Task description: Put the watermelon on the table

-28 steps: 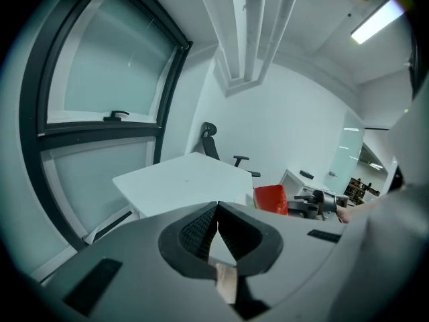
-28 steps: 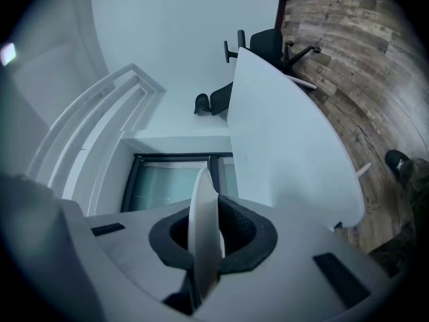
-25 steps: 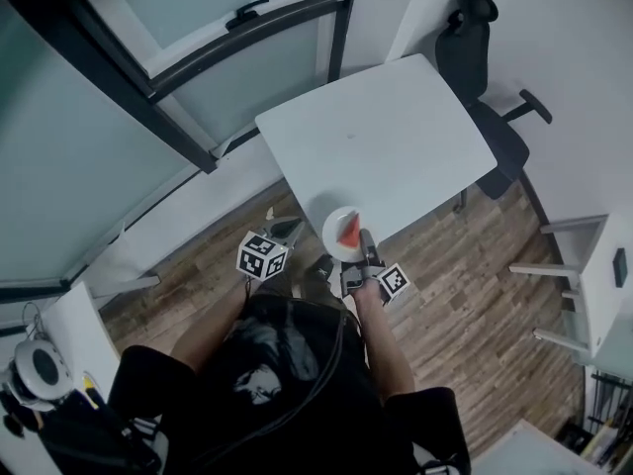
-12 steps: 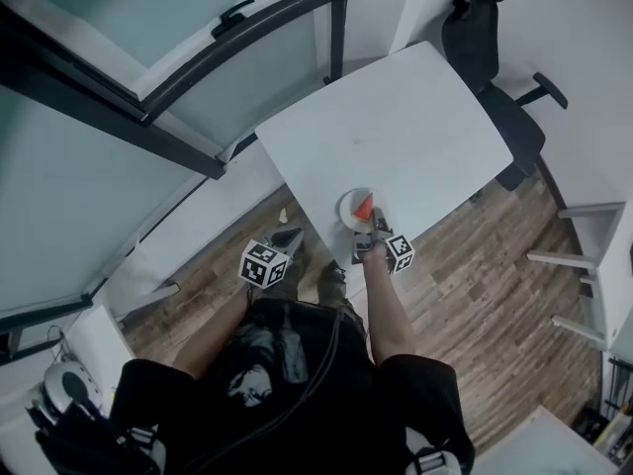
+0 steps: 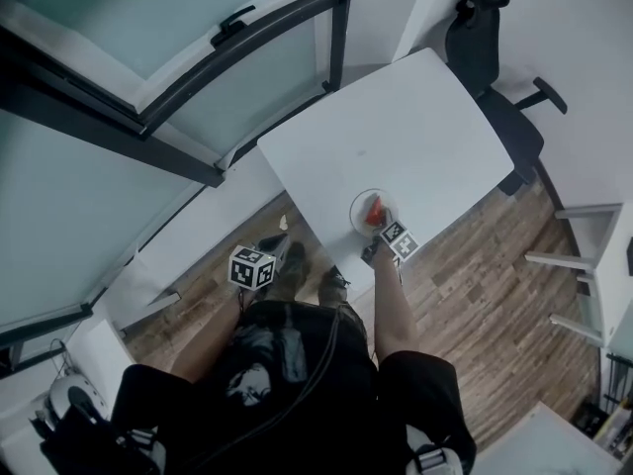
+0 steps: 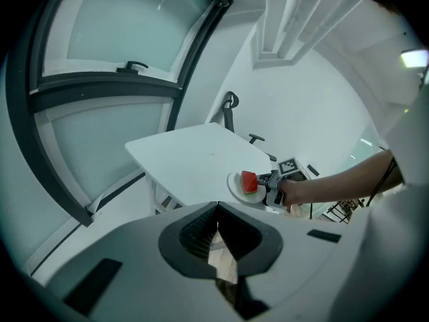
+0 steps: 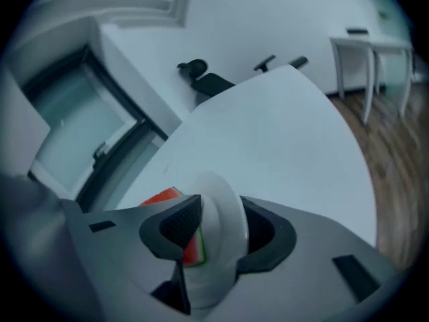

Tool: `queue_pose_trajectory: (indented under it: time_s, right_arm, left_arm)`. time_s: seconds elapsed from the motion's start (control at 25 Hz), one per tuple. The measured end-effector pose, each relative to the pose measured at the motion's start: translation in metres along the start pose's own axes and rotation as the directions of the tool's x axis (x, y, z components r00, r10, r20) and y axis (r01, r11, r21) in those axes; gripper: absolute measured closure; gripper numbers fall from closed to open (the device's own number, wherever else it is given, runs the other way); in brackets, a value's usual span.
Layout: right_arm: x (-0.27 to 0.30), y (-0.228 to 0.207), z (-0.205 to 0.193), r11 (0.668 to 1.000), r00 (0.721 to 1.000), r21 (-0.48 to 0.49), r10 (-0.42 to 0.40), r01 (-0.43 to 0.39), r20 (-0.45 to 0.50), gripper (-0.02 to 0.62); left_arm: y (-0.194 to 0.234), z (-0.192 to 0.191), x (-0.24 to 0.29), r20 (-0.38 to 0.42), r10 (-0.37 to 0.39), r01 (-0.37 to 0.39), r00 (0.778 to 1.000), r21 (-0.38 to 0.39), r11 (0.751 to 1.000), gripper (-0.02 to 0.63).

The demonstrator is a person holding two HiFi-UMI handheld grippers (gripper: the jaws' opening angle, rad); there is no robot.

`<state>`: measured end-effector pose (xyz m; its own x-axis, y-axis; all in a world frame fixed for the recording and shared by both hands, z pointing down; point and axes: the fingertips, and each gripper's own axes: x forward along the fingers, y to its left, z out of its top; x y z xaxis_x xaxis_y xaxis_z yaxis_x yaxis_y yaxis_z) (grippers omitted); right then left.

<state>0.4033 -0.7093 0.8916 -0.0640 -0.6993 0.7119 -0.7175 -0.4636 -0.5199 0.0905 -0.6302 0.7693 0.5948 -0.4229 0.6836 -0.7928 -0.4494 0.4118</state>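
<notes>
Watermelon point(image 5: 374, 212) and plate point(image 5: 356, 211) sit at the table point(image 5: 396, 127) edge, right gripper point(image 5: 381, 228) opening around the plate rim.

White table point(image 5: 396, 132); plate point(image 5: 357, 209) on near edge.

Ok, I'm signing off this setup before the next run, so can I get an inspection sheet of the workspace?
Surface: white table, bare apart from the plate.
Job's things: watermelon slice on a white plate at the table's near edge.
Clutter: nothing seen.
Grippers: right gripper jaws opening around the plate's rim; left gripper shut, empty, off the table.
Cables: dark lead across the person's clothes.
Surroundings: office chair, window, wooden floor.
</notes>
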Motion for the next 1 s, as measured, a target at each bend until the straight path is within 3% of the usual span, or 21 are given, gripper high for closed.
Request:
queue_pose_trajectory:
  time_s: [0.08,0.2,0.36,0.48,0.52,0.64,0.76,0.88,1.0]
  right_arm:
    - [-0.003,-0.011,0.006,0.961,0.993,-0.251,-0.118,0.116,0.010,0.425]
    - [-0.017,-0.016,0.014,0.825,0.979,-0.530,-0.192,0.195,0.061,0.425]
    - [-0.062,0.031,0.008,0.765,0.996,-0.642,0.010,0.053,0.093,0.435]
    - [-0.117,0.078,0.003,0.713,0.981,-0.701,0.159,-0.033,0.115,0.563]
    - [-0.135,0.090,-0.001,0.698,0.973,-0.714,0.195,-0.051,0.121,0.569]
    - [-0.185,0.114,-0.002,0.677,0.952,-0.734,0.257,-0.056,0.164,0.584]
    - [-0.223,0.120,0.010,0.682,0.937,-0.731,0.262,-0.010,0.231,0.584]
    - [-0.249,0.121,0.023,0.695,0.921,-0.718,0.258,0.034,0.293,0.584]
    - [-0.266,0.116,0.031,0.717,0.904,-0.694,0.250,0.068,0.347,0.584]
  left_arm:
    - [-0.006,0.006,0.005,-0.002,-0.023,0.023,1.000,0.033,0.999,0.600]
    - [-0.015,0.020,0.011,0.003,-0.051,0.050,0.999,0.096,0.994,0.600]
    - [-0.029,0.044,0.014,0.044,-0.089,0.080,0.995,0.167,0.983,0.600]
    - [-0.048,0.073,0.016,0.109,-0.111,0.077,0.988,0.271,0.959,0.600]
    - [-0.054,0.082,0.017,0.133,-0.113,0.066,0.985,0.314,0.947,0.600]
    - [-0.080,0.109,0.019,0.204,-0.136,0.037,0.969,0.426,0.904,0.600]
    - [-0.114,0.126,0.014,0.245,-0.204,0.059,0.948,0.495,0.867,0.600]
    - [-0.142,0.129,0.009,0.243,-0.277,0.106,0.930,0.544,0.832,0.600]
    - [-0.151,0.114,0.011,0.199,-0.284,0.126,0.938,0.567,0.814,0.600]
